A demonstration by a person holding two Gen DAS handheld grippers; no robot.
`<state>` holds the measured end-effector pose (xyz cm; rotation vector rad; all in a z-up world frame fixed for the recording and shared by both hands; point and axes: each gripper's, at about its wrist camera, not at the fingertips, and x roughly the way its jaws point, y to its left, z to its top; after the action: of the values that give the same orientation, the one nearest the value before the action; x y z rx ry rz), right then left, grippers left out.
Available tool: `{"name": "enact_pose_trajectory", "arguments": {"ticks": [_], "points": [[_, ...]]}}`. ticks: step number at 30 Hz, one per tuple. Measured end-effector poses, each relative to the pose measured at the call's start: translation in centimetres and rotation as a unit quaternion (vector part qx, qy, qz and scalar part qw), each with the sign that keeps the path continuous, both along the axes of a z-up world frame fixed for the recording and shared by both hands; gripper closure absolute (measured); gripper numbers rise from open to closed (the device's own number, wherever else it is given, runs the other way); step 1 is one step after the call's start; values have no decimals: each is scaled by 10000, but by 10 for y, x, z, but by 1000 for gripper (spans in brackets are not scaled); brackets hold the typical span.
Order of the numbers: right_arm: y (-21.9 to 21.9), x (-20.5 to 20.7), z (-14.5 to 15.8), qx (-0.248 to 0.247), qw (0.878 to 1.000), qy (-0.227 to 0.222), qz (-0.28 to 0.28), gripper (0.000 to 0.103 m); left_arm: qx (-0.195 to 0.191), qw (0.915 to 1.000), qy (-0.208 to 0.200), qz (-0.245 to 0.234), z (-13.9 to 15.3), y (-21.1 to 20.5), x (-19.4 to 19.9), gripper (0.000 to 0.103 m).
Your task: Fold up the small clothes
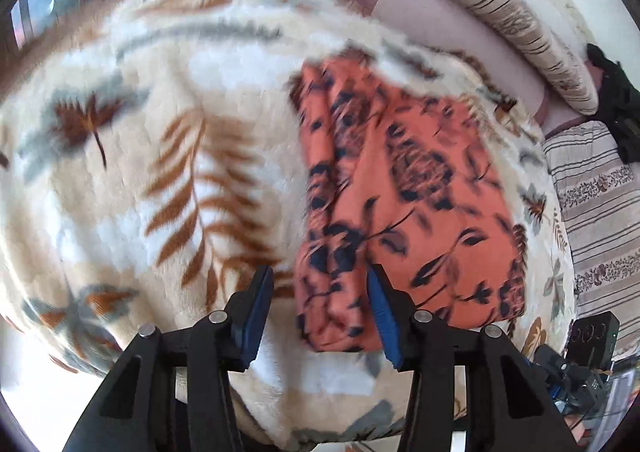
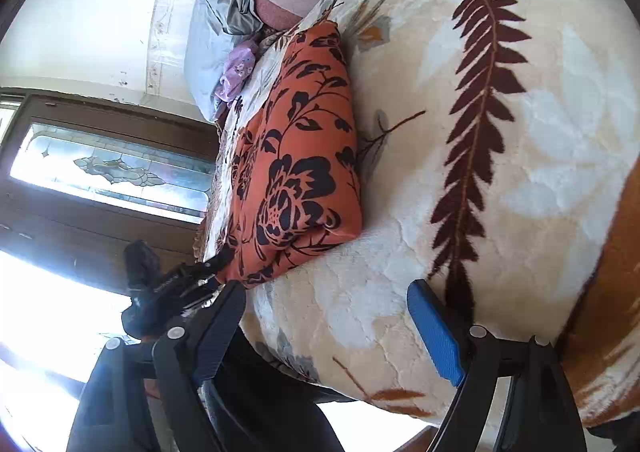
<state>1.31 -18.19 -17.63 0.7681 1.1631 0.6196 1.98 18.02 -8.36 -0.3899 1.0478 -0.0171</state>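
A folded orange garment point(image 1: 404, 192) with a dark flower print lies on a cream fleece blanket point(image 1: 160, 156). My left gripper point(image 1: 320, 272) stands over the garment's near left corner. The folded edge runs between its blue pads. The right pad lies against the cloth, while the left pad stands clear of it over the blanket. The right wrist view shows the garment point(image 2: 296, 156) from the side, with the left gripper point(image 2: 212, 272) at its near corner. My right gripper point(image 2: 328, 316) is wide open over bare blanket point(image 2: 540, 132), short of the garment, with nothing between its fingers.
Striped pillows point(image 1: 516, 24) and a striped cloth point(image 1: 600, 220) lie at the right. Lilac and pale blue cloths point(image 2: 236, 68) are heaped beyond the garment. A black device point(image 1: 592, 336) sits at the near right. A window with patterned glass point(image 2: 112, 168) stands behind.
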Motion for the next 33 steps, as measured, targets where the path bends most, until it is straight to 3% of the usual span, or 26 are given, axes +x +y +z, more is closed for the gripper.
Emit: {"name": "enact_pose_trajectory", "arguments": {"ticks": [2, 4, 10, 12, 14, 15, 18, 23, 30, 33], "points": [[-2, 2, 1, -46, 10000, -39, -52, 18, 457, 9978, -478, 102, 22, -12, -2, 50], [-2, 1, 3, -53, 9999, 8, -90, 18, 799, 9942, -678, 254, 33, -24, 4, 33], [-12, -7, 5, -134, 9999, 23, -103, 18, 953, 9921, -798, 139, 33, -49, 22, 31], [-16, -8, 4, -107, 9998, 54, -137, 18, 1122, 9922, -525, 114, 13, -56, 27, 31], [-19, -7, 2, -60, 9998, 91, -179, 18, 1226, 9924, 24, 89, -18, -57, 27, 31], [-20, -7, 2, -50, 9998, 102, -184, 18, 1243, 9922, 70, 71, -29, -56, 24, 26], [-21, -8, 1, -85, 9998, 120, -157, 18, 1000, 9949, 48, 115, -31, -49, 17, 24], [-14, -3, 3, -211, 9996, 146, -140, 17, 1287, 9915, -104, 128, -5, -49, 22, 25], [-10, 2, 10, -391, 9990, 165, -109, 17, 1028, 9925, -622, 228, 21, -55, 37, 24], [-10, 8, 14, -456, 9987, 141, -162, 17, 962, 9937, -565, 138, 7, -60, 46, 13]]}}
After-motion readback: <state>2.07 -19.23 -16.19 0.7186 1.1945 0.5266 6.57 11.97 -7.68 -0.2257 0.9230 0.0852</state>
